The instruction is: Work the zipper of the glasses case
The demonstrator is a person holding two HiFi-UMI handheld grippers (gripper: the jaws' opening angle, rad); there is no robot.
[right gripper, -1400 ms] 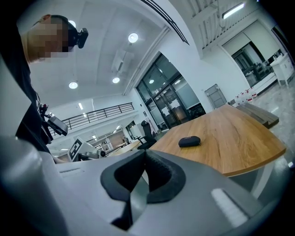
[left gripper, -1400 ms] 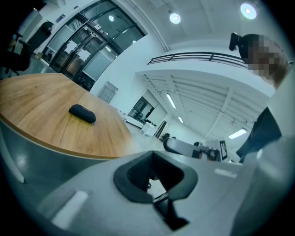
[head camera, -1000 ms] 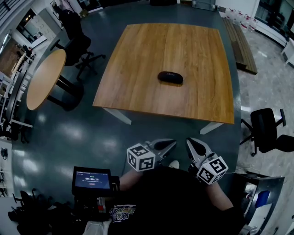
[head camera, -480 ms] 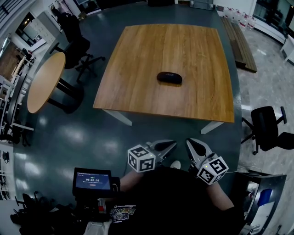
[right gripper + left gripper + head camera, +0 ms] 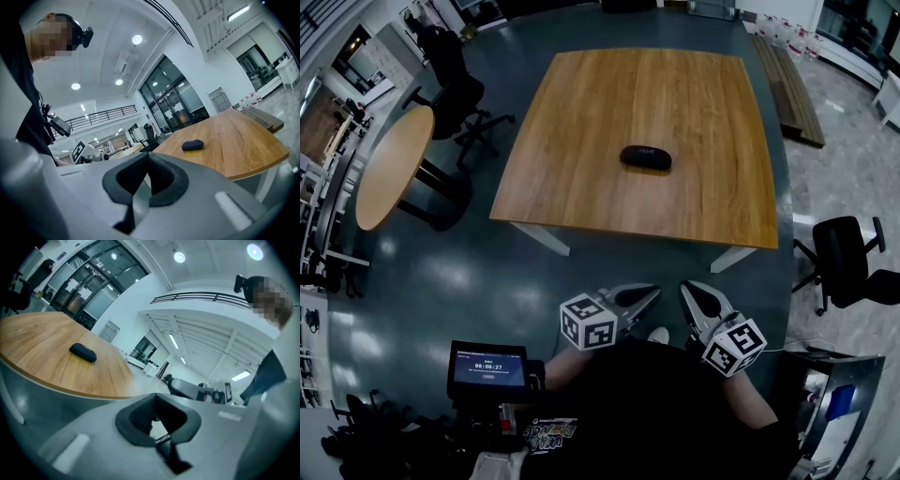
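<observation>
Glasses case [image 5: 646, 157]: black, oval, lying flat on the square wooden desk [image 5: 694, 94], approx mid-desk, long side running across the head view. Nothing else on the desk near it. Zip too small to read, so can't tell if it's done up or not.

Left gripper [image 5: 653, 292]: held low in front of the person, over the dark floor [image 5: 469, 272], short of the desk's near edge and well apart from the case. Fingers closed together, nothing btwn them. In its own view the case sits far off to the upper left, w/ the other gripper's body showing at right.

Right gripper [image 5: 686, 288]: just beside the left one, tips angled toward each other but not touching. Fingers also closed, pads meeting, empty. Its own view has the case on the desk ahead, right of ctr, well beyond the tips.

Marker cubes on both grippers face up toward the head cam.

Surroundings: small screen [image 5: 487, 366] w/ a timer readout at the person's left side; round wooden table [image 5: 389, 164] off to the left; black office chair [image 5: 455, 94] btwn it and the desk; another black chair [image 5: 844, 267] at right.
</observation>
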